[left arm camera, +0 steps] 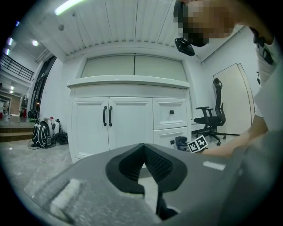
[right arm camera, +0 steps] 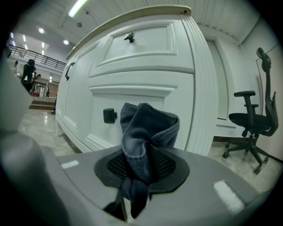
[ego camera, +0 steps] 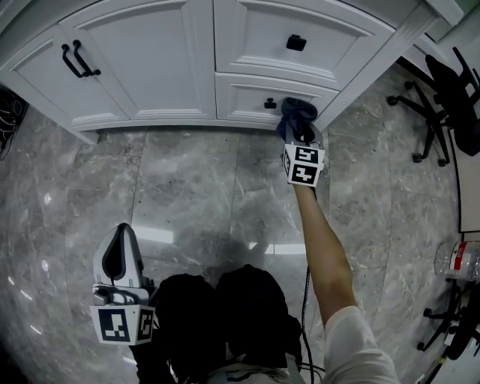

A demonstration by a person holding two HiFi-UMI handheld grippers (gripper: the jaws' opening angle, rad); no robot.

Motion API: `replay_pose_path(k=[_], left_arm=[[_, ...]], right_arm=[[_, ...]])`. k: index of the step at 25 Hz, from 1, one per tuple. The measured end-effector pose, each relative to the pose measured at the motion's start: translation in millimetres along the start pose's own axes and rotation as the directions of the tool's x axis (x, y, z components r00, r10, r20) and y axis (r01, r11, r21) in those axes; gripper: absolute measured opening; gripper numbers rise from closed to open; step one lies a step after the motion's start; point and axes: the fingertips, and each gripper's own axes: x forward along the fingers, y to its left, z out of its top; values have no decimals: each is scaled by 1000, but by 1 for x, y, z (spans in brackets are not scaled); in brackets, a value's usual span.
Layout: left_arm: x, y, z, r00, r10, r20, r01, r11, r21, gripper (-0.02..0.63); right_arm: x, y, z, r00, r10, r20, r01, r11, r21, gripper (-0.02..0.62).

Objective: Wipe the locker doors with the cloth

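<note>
Left tool (ego camera: 122, 234): low at the near left of the head view, over the grey marble floor (ego camera: 195, 187). Its jaws are closed tip to tip with nothing between them. Marker cube (ego camera: 124, 324) at its rear.

Right tool (ego camera: 299, 127): at the end of an outstretched bare forearm (ego camera: 322, 240), clenched on the cloth (ego camera: 295, 112). The right gripper view shows both pads pinching the fabric.

Cloth: dark blue-grey and bunched, standing up out of the jaws with a tail hanging below them. It sits at the right end of the lower drawer (ego camera: 255, 94), just right of that drawer's black knob (ego camera: 270, 103). Contact with the drawer front cannot be confirmed.

Locker doors (ego camera: 142, 56): a white panelled pair, closed, with two black bar handles (ego camera: 77, 60) side by side. They are well left of the cloth.

Upper drawer (ego camera: 300, 22): white, closed, with one square black pull (ego camera: 296, 43).

Office chair (ego camera: 442, 90): black, on castors, right of the drawers.

Bottle (ego camera: 456, 260): clear, at the right edge of the head view.
</note>
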Motion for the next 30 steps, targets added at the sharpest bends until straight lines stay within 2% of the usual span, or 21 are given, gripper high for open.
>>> replay_pose_path(k=[5, 11, 19, 26, 30], left_arm=[[-3, 3, 1, 1000, 1, 6, -1, 1000, -7, 2], [-6, 5, 4, 1000, -5, 21, 6, 1000, -25, 2], [-14, 7, 6, 999, -4, 40, 6, 999, -47, 2], [-20, 12, 9, 998, 5, 56, -1, 998, -61, 2], [-21, 14, 10, 998, 7, 63, -2, 998, -67, 2]], right_arm=[[-16, -1, 64, 993, -6, 120, 7, 1000, -12, 103], [-36, -5, 108, 987, 6, 160, -5, 1000, -9, 103], [-61, -14, 199, 958, -15, 286, 22, 1000, -20, 103], [-73, -26, 263, 932, -52, 358, 68, 997, -35, 103], [-82, -18, 294, 917, -43, 397, 71, 996, -57, 103]])
